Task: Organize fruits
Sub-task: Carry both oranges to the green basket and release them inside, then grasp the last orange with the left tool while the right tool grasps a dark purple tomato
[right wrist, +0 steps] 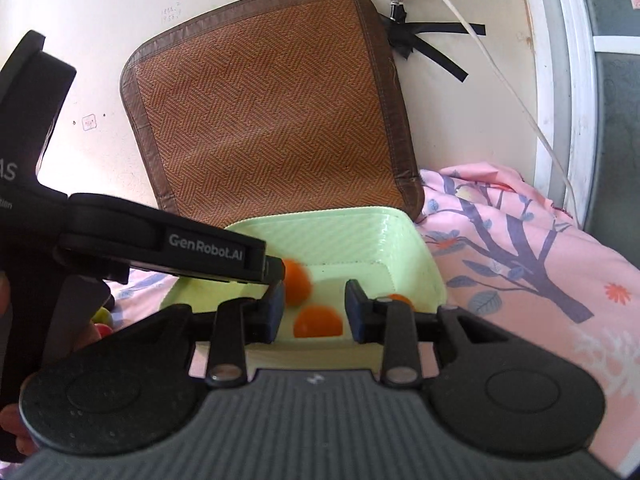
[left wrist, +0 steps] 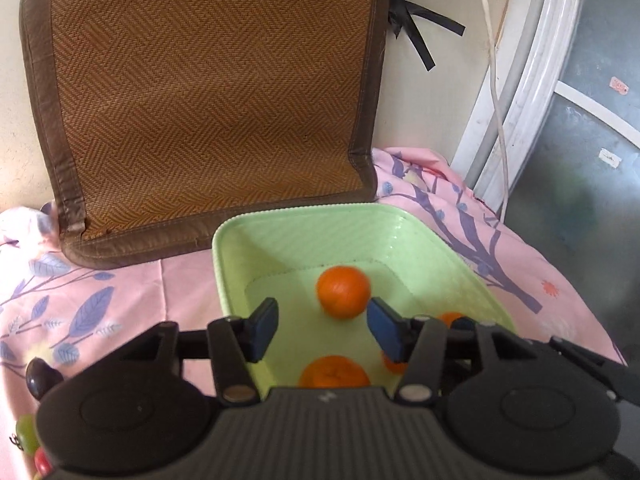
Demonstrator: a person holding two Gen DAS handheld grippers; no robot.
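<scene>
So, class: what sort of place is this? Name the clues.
Probably a bedroom at home: a floral pink sheet covers a soft surface, a woven mat leans on the wall, and a charger cable hangs down.

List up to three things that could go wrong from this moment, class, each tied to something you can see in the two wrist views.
1. The blurred orange looks to be moving in the green tray; it may roll into the other oranges.
2. Both grippers, left and right, hang open over the same tray and could collide.
3. The tray sits on soft pink cloth, so a knock might tip it.
</scene>
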